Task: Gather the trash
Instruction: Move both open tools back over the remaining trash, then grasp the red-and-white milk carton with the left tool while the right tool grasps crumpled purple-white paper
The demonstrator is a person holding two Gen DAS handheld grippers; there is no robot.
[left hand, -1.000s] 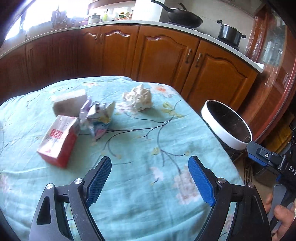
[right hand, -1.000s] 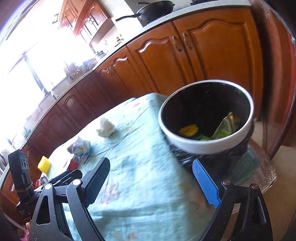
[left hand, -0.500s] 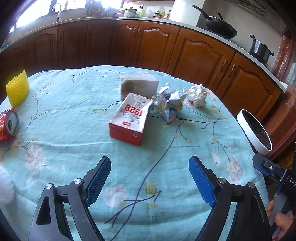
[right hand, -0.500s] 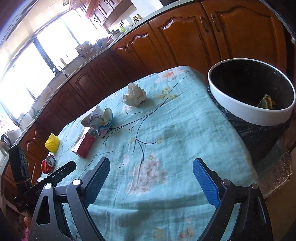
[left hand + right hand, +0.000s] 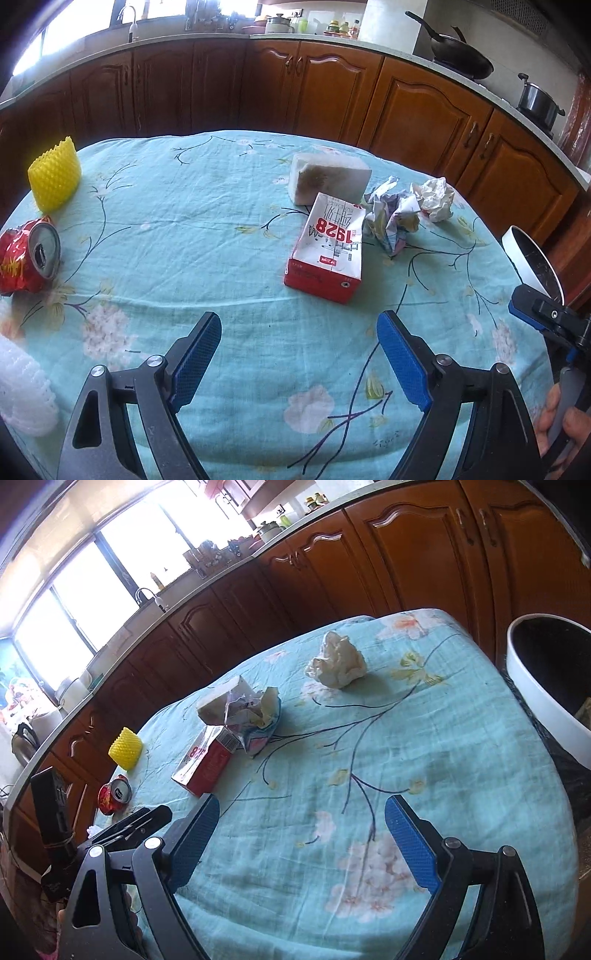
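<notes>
Both the left gripper and right gripper hover with fingers spread and empty, so I'd pinch the light, crushable red carton, just left of the crumpled wrapper, across its stiff long sides.

A table covered by a pale turquoise cloth printed with flowers and dark branches carries 7 loose things. At centre right lies a red and white carton marked 1928, flat on its side. Just beyond it sits a white block. To the carton's right are 2 paper wads: a printed wad, then a plain white wad. At far left stands a yellow ribbed sleeve; nearer, a crushed red can; nearest left, white foam netting.
</notes>
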